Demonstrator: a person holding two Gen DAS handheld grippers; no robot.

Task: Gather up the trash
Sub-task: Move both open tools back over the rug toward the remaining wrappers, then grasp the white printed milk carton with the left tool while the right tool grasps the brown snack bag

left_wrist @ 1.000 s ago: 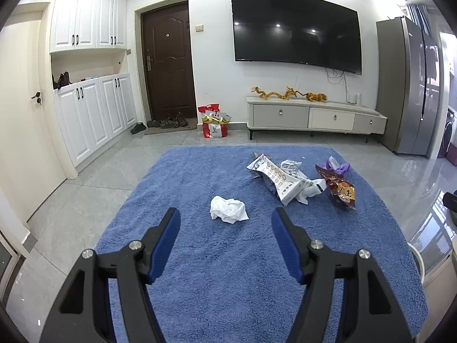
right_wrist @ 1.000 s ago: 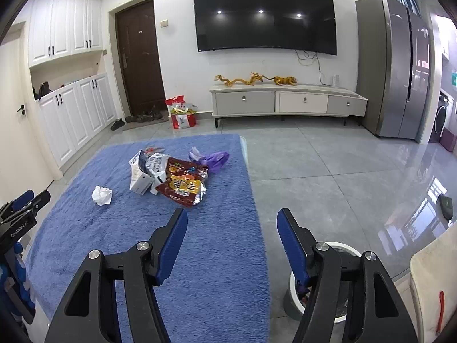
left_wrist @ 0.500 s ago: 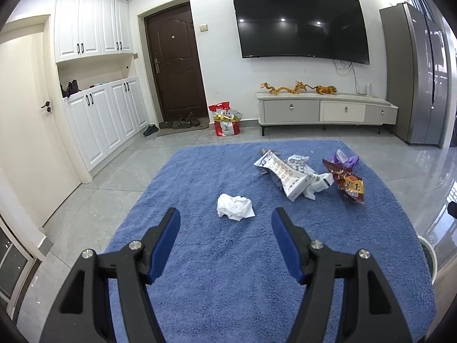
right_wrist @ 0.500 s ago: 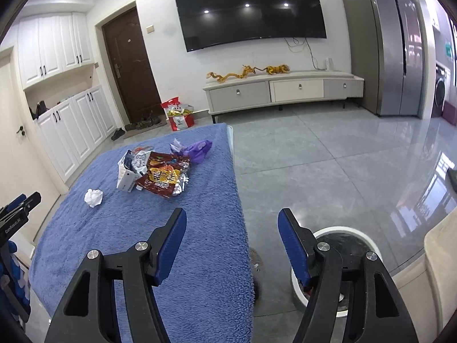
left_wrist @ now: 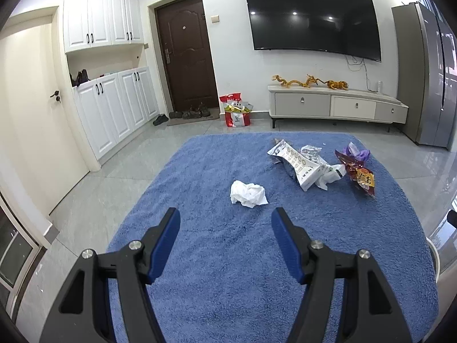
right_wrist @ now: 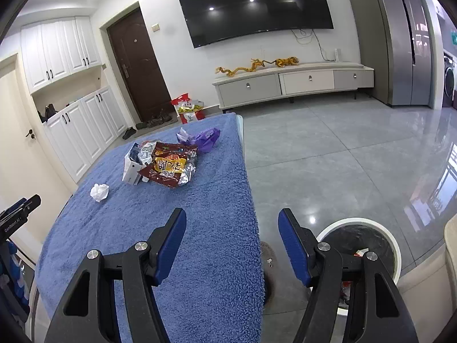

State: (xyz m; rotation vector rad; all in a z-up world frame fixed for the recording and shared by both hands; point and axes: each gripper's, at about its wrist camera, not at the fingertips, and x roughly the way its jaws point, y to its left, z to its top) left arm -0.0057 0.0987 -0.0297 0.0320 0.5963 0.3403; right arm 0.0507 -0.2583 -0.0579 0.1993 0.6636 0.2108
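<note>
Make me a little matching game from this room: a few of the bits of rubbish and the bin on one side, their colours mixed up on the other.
Things:
1. crumpled tissue
2. snack bag
3. plastic wrapper
4. bin

Colours:
A. purple
B. white rim, dark inside
C. plain white
D. dark red with yellow

Pairs: 1-C, 2-D, 3-A, 4-B

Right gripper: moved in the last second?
Yes. The right gripper has shifted right and tilted. Against the bin, its right finger now covers more of the rim, and the TV sits slanted in the right wrist view.
</note>
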